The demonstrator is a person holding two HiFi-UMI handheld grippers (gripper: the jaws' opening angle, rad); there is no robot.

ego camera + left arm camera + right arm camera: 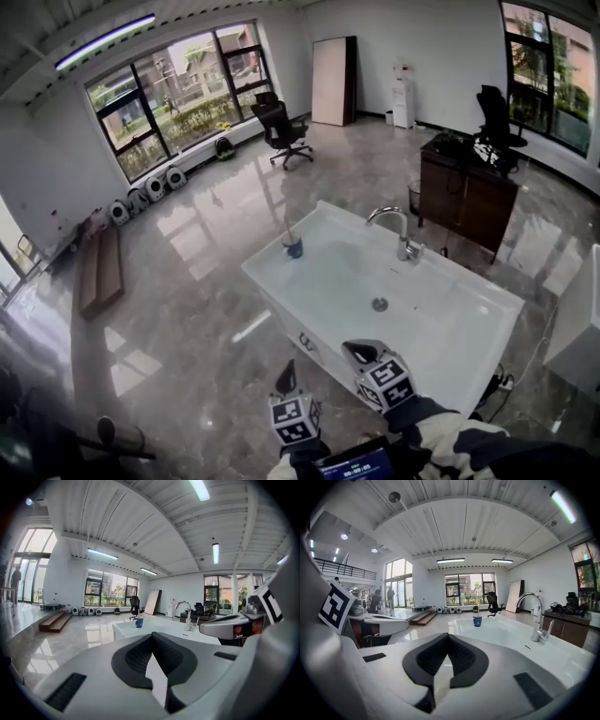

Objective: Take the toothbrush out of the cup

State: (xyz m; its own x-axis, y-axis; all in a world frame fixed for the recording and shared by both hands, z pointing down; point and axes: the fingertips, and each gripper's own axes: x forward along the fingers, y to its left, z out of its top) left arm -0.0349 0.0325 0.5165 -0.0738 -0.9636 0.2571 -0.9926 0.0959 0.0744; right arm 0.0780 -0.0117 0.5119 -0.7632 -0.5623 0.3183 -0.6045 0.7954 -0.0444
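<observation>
Your left gripper [286, 377] and right gripper [359, 352] are closed tight and empty, toothbrush [288, 228] in cup [293, 247] at twelve o'clock.

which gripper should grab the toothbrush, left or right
Left, narrowly: the cup stands at the far left corner of the sink, nearly straight ahead of the left gripper; the right gripper sits further right. Both are shut, empty.

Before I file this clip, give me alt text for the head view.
A blue cup holding a toothbrush stands on the far left corner of a white sink, with a chrome faucet on its far edge. The left gripper and right gripper, both closed and empty, hover by the sink's near corner, well short of the cup.
</observation>
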